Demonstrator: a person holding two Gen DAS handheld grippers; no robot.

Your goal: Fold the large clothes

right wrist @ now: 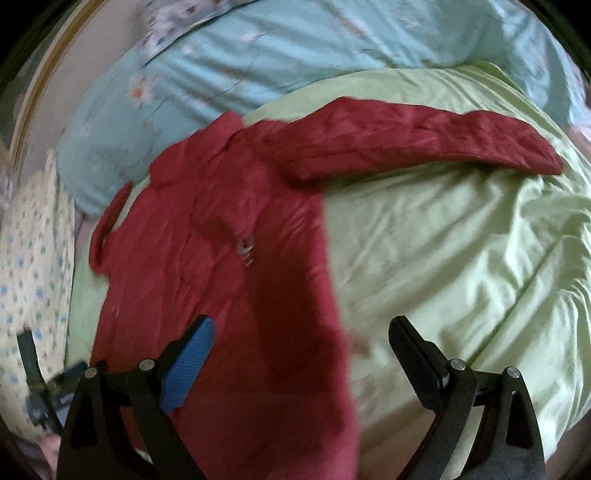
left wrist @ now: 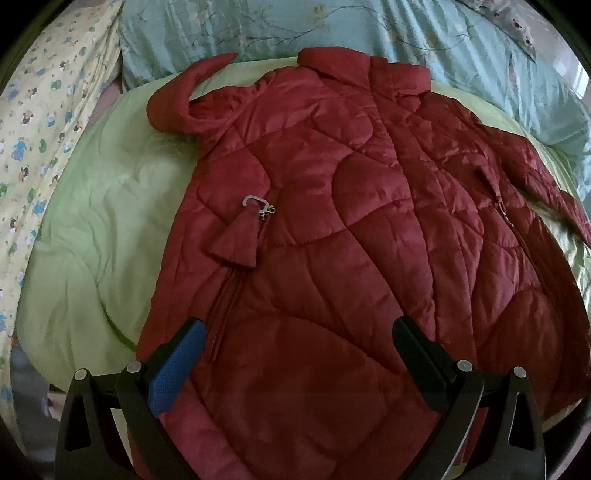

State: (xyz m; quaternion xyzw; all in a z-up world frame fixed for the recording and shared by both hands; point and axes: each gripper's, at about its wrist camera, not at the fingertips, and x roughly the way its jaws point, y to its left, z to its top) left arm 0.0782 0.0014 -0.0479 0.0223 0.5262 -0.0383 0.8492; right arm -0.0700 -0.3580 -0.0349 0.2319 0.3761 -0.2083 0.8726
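A dark red quilted jacket (left wrist: 332,221) lies front side up and spread flat on a light green quilt (left wrist: 96,229), collar at the far end. One sleeve (left wrist: 177,92) curls at the far left, and a small red tassel with a metal clasp (left wrist: 240,236) rests on the chest. My left gripper (left wrist: 297,325) hovers open over the jacket's hem with nothing between its fingers. In the right wrist view the jacket (right wrist: 207,258) fills the left half, and its other sleeve (right wrist: 424,140) stretches out to the right. My right gripper (right wrist: 301,325) stands open above the jacket's right side edge.
A pale blue flowered duvet (left wrist: 332,29) is bunched along the far side of the bed. A yellow printed sheet (left wrist: 40,122) runs down the left. The green quilt (right wrist: 461,258) spreads wrinkled to the right of the jacket. The other gripper's dark body (right wrist: 40,387) shows at the lower left.
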